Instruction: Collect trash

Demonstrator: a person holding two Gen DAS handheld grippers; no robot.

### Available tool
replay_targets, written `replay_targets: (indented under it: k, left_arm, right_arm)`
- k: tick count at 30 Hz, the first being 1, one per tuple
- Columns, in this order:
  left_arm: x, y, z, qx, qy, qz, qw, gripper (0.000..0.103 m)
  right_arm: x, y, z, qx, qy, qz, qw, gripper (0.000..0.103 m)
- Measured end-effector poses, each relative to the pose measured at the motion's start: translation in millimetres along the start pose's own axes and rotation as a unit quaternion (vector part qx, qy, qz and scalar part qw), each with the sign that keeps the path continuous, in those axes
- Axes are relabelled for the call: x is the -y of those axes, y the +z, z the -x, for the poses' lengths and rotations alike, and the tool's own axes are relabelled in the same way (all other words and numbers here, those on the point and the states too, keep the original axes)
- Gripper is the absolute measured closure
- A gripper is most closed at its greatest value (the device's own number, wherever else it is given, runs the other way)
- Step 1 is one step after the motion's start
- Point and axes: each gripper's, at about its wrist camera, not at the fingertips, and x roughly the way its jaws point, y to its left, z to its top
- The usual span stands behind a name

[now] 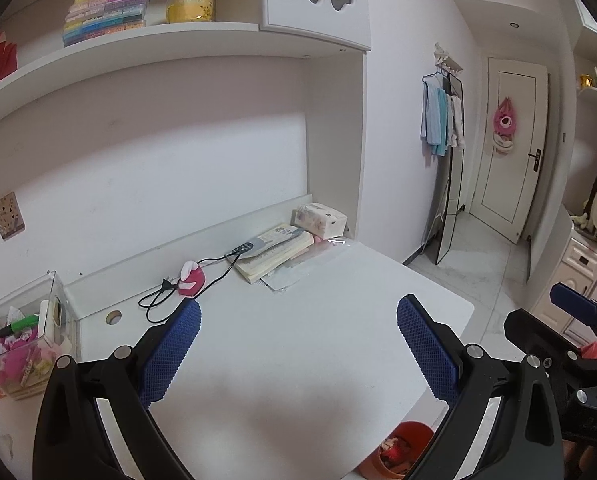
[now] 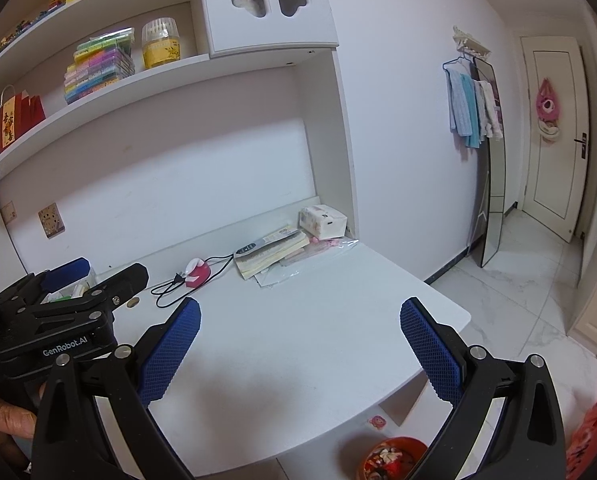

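- Left gripper (image 1: pixel 298 344) wide open, holding nothing. Right gripper (image 2: pixel 300 346) the same.
- Both hover over the bare front of the surface (image 1: pixel 298 380), side by side, pointing at the back wall.
- Trash candidate, my guess: the clear plastic wrapper (image 1: pixel 298 268) at the back right, under and beside the book (image 1: pixel 274 252), ahead of both grippers. Its long axis runs diagonally toward the tissue pack (image 1: pixel 320 220).
- Bin (image 2: pixel 390 458) sits on the floor below the surface's front edge, already holding scraps; it is nearer the right gripper.
- Right looks slightly nearer the wrapper; close call.
- Left view only: clear box (image 1: pixel 22 340) of odds and ends, far left of the book.
- Right view only: sticker-like scrap (image 2: pixel 378 421) on the floor by the bin.
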Motion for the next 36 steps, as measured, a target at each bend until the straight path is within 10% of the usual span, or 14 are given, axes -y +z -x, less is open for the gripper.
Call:
replay_targets:
  k: [36]
  left_arm:
    - [-1.5,-1.3,-2.1,-0.004,-0.008,-0.010,0.9999,0.006]
  right_arm:
    - [-0.5,-3.7,1.8,-0.003,-0.004,-0.007,1.000,0.005]
